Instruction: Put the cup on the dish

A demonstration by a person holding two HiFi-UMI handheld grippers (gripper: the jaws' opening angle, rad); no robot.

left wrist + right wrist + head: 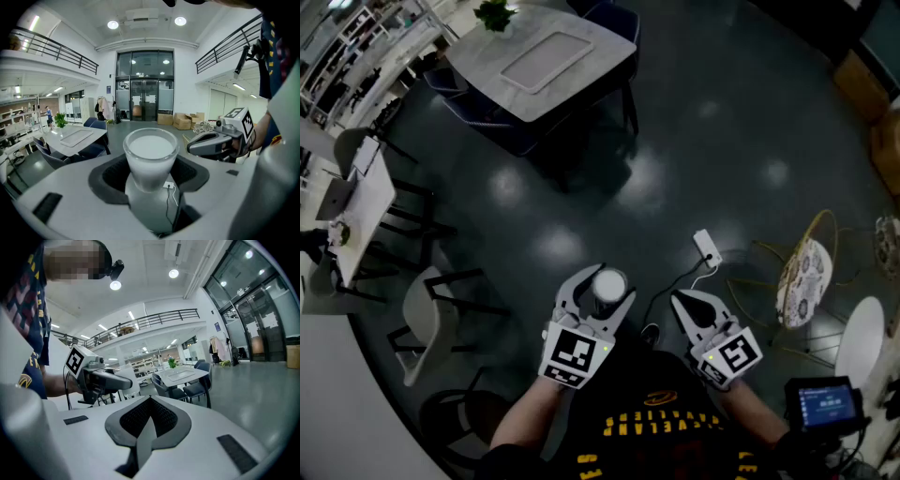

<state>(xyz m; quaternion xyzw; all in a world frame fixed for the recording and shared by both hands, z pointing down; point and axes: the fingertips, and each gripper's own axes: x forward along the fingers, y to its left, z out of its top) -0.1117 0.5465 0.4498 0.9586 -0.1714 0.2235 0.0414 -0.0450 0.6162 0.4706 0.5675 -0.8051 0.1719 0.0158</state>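
Two grippers side by side, well above the ground. Left gripper clamped on the cup: pads on its lower sides, cup upright, rim clear above the jaws. Right gripper jaws fully together, nothing between them. Below both, dark glossy floor; white power strip with cable ahead of the right gripper. Farther off, pale table bearing a tray and plant.

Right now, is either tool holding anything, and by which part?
The left tool is shut on the cup, gripping its lower body from both sides, with the rim up above the jaws. The right tool is shut and empty.
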